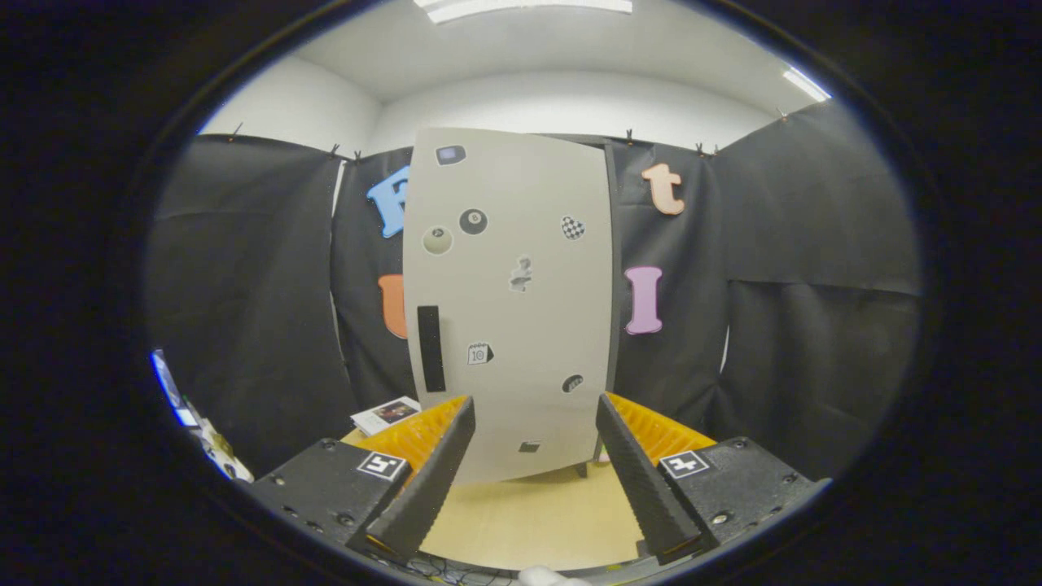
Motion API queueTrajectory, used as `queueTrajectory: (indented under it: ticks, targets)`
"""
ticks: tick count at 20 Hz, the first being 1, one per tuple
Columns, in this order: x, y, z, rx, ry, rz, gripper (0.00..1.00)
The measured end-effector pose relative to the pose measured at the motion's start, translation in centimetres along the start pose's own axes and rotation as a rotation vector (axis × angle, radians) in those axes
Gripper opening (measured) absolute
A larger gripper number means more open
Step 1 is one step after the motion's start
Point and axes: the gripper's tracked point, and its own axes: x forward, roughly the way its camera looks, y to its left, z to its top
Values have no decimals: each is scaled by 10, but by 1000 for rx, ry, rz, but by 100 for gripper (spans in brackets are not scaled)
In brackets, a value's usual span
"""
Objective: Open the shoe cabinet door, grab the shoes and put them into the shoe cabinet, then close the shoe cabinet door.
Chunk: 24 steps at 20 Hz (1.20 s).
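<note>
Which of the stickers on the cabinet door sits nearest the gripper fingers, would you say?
The small dark square sticker lowest on the cabinet door, between the open gripper fingers; the others sit higher.

Cabinet (509, 301) base behind tool (533, 472) fingers

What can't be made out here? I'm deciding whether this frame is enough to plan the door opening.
- Shoe cabinet interior: hidden behind its closed door, gripper view.
- Cabinet base: partly covered by the open tool fingers.
- Flat booklet-like item beside the cabinet: too small to identify.
</note>
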Motion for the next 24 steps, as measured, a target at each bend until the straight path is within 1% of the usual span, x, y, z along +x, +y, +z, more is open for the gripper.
queueTrajectory:
  ticks: [6, 7, 8, 15, 24]
  targets:
    - [-37, -23, -10, 6, 14, -67, 98]
    - [-45, -26, -21, 8, 14, -80, 98]
    - [-50, -29, -21, 11, 9, -89, 98]
    - [-69, -49, -21, 32, -6, -135, 98]
    - [-72, -49, -19, 28, -10, -122, 98]
